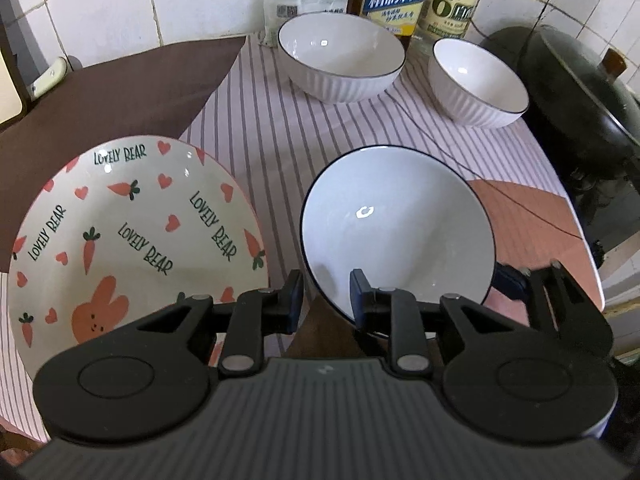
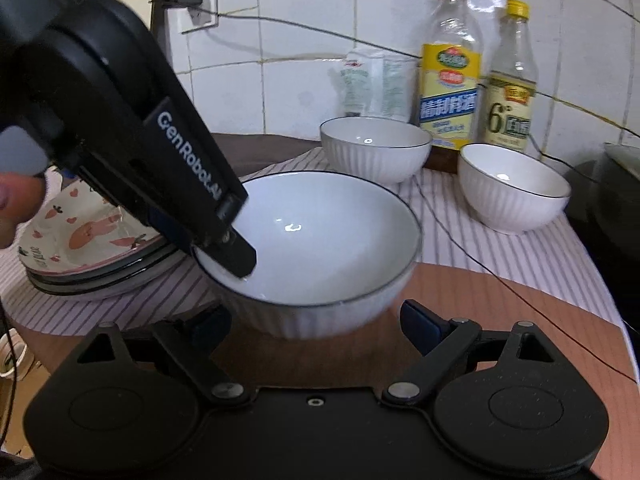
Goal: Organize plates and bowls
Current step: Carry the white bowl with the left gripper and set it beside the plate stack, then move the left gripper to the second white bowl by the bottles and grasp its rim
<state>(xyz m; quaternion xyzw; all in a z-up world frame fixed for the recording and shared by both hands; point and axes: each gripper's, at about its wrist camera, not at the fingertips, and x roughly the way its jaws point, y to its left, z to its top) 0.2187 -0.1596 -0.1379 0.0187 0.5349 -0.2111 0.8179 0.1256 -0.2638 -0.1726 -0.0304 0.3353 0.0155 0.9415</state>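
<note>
The left gripper (image 1: 325, 300) is matte black, with two round housings flanking a ribbed grey panel, silver pivot pins on its linkage arms and dark blue pads on its fingers. The right gripper (image 2: 316, 320) has the same black build, round housings and silver pins. In the right wrist view, the left gripper's side carries white "GenRobot.AI" lettering, with bare skin of the hand (image 2: 16, 208) just beside it.

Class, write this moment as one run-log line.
left gripper: shut on near bowl rim | right gripper: open, empty | plate stack: left | two bowls: back
</note>
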